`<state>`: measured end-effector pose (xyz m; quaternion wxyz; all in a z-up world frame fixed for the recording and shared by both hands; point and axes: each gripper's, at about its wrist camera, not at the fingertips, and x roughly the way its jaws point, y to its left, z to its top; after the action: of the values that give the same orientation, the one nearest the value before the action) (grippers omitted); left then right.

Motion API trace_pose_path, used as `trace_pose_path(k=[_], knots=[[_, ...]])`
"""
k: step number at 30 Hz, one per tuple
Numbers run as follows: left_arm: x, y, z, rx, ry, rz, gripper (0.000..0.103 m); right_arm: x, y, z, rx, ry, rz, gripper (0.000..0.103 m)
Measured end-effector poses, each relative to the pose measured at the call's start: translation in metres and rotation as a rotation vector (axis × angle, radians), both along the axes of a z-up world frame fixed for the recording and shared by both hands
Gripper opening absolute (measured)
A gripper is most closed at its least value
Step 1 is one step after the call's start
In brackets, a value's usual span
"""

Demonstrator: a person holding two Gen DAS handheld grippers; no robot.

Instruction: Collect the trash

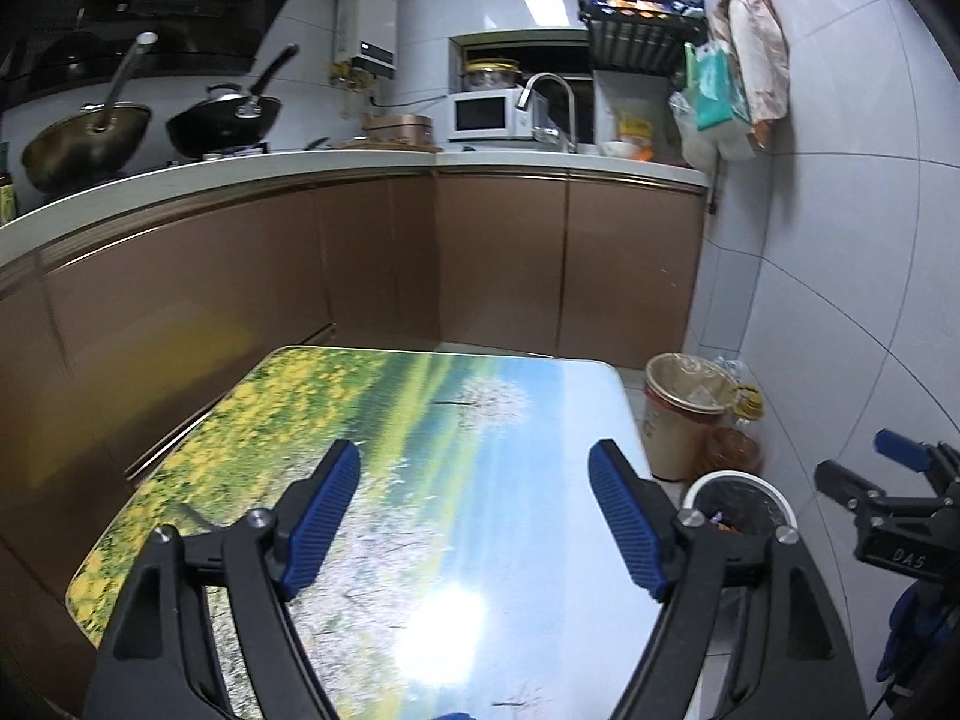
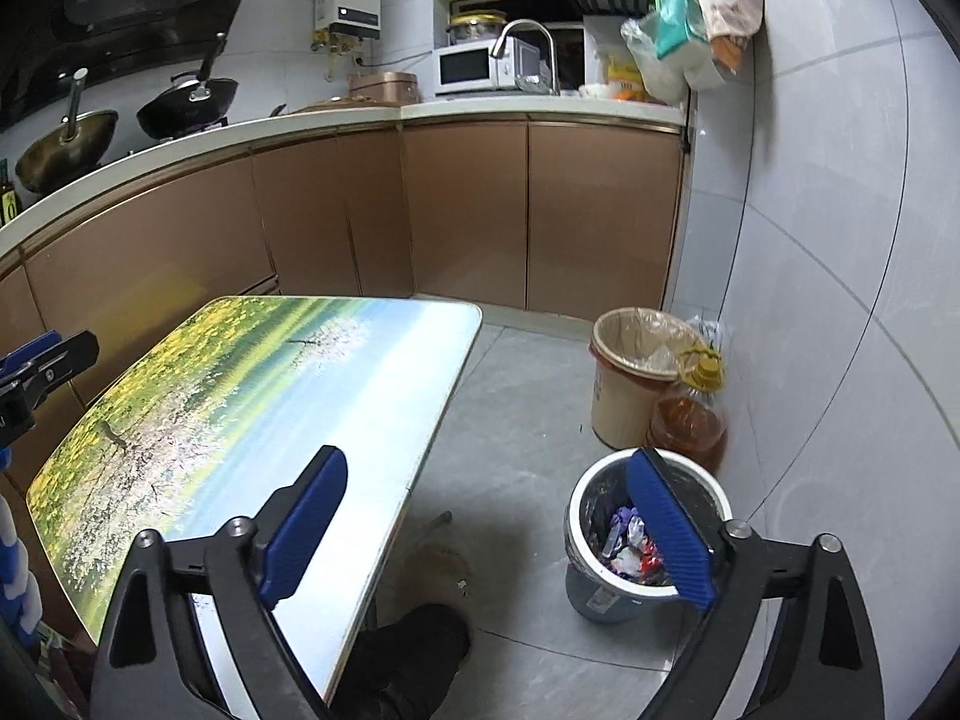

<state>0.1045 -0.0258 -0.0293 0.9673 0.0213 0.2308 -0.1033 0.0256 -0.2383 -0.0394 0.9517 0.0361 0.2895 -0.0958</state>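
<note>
A small grey bin with a white rim [image 2: 645, 531] stands on the floor right of the table; several crumpled wrappers [image 2: 627, 543] lie inside it. The same bin [image 1: 741, 507] shows in the left wrist view beside the table's right edge. My right gripper [image 2: 489, 525] hangs open above the floor between table edge and bin, its right finger crossing the bin's mouth, nothing between its pads. My left gripper [image 1: 474, 516] is open over the table top [image 1: 420, 420], holding nothing. The right gripper [image 1: 888, 480] also appears at the right edge of the left wrist view.
The table top [image 2: 270, 396] bears a printed flower-field picture. A taller beige bin with a bag liner [image 2: 636, 375] and an oil jug [image 2: 690, 414] stand by the wall. Brown cabinets [image 2: 468, 210], counter with woks, microwave and tap lie behind. A dark shoe [image 2: 414, 660] is under the table.
</note>
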Motion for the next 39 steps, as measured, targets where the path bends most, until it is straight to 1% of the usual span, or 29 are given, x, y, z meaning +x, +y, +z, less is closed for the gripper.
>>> trace_pose_path(k=[2, 11, 18, 27, 29, 39], knots=[[-0.003, 0.005, -0.001, 0.005, -0.006, 0.018, 0.081, -0.001, 0.005, 0.004, -0.014, -0.008, 0.004, 0.099], [-0.011, 0.025, -0.003, 0.027, -0.020, 0.080, 0.083, -0.005, 0.026, 0.015, -0.051, -0.038, 0.008, 0.103], [-0.017, 0.032, -0.001, 0.012, -0.040, 0.086, 0.083, -0.006, 0.030, 0.019, -0.068, -0.051, 0.007, 0.103], [-0.018, 0.032, -0.004, 0.000, -0.036, 0.075, 0.083, -0.006, 0.032, 0.019, -0.081, -0.051, -0.003, 0.103], [-0.018, 0.032, -0.005, 0.004, -0.039, 0.083, 0.086, -0.007, 0.033, 0.019, -0.085, -0.053, -0.010, 0.103], [-0.021, 0.028, -0.006, 0.032, -0.075, 0.116, 0.086, -0.008, 0.032, 0.019, -0.108, -0.058, -0.033, 0.103]])
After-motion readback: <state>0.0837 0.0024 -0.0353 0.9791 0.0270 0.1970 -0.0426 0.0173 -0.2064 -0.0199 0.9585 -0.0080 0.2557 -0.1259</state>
